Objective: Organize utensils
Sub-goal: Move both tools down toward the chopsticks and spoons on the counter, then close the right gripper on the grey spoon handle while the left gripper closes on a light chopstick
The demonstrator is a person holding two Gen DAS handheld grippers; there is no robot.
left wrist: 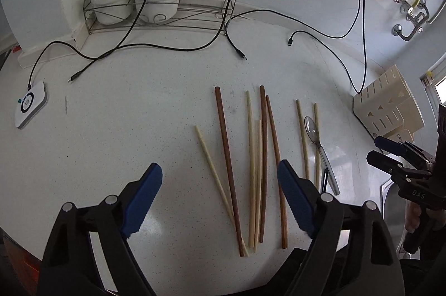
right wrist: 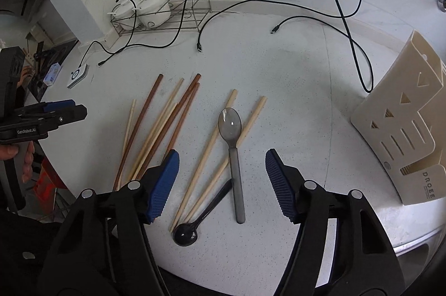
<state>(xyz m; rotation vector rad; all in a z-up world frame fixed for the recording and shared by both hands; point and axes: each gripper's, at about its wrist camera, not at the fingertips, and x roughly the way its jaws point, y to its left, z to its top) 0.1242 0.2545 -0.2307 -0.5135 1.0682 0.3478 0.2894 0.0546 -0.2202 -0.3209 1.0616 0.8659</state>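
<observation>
Two claws: left claw point(left wrist: 220, 198) and right claw point(right wrist: 221, 179) both gape wide, holding nothing
Chopsticks point(left wrist: 252, 170): loose between left jaws, awaiting sorting
Spoon point(right wrist: 232, 154): between right jaws, untouched

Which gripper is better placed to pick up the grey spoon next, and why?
Right. The right gripper is open with the grey spoon between its fingers; the left gripper hangs over the chopsticks.

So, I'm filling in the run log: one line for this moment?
left claw: open over brown and pale wooden chopsticks | right claw: open over translucent grey plastic spoon | nothing held
</observation>
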